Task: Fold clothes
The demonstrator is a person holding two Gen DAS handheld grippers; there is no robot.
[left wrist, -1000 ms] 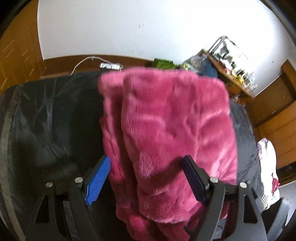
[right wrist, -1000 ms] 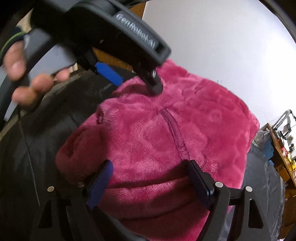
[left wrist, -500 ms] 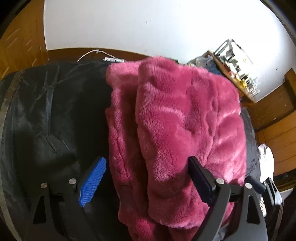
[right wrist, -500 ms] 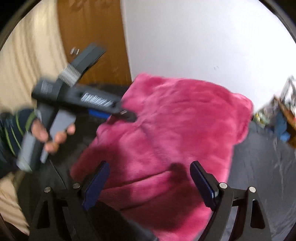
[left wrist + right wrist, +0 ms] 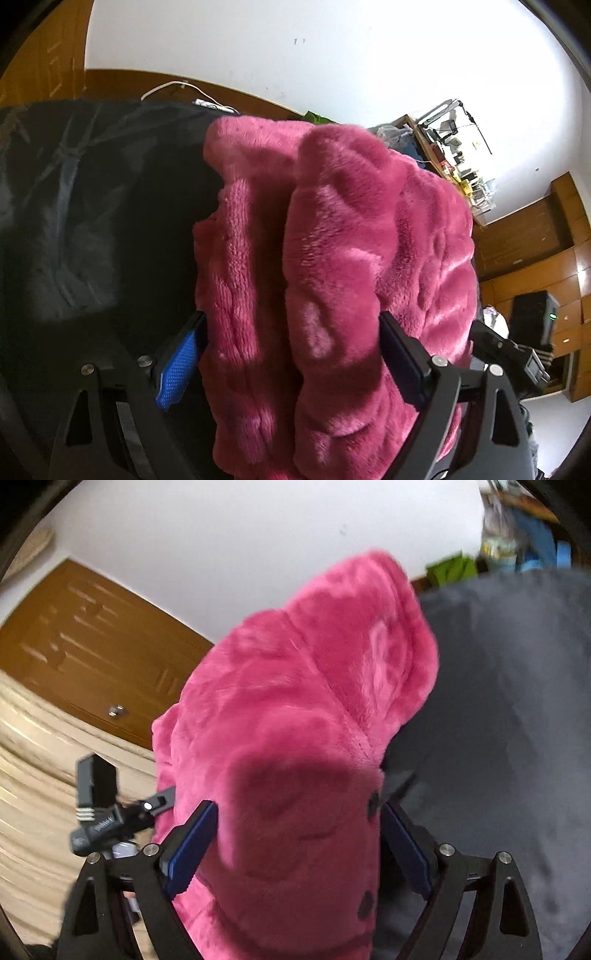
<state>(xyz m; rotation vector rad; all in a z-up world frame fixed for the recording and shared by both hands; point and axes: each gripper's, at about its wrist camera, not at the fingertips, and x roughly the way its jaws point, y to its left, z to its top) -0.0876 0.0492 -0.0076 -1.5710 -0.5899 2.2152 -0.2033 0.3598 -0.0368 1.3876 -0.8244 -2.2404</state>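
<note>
left gripper (image 5: 291, 354): jaws wide, straddling the folded pink fleece garment (image 5: 343, 258), not visibly pinching. right gripper (image 5: 299, 849): jaws opening, same garment between them. beyond both, the bundle lies stacked in layers on a black sheet (image 5: 92, 206). judged: folding largely done; release and tidying remain.

Plush pink fleece garment (image 5: 351, 258)

The left gripper (image 5: 291, 354) stands wide, angled downward; the right gripper (image 5: 299, 843) tilts downward, its jaws opening.
</note>
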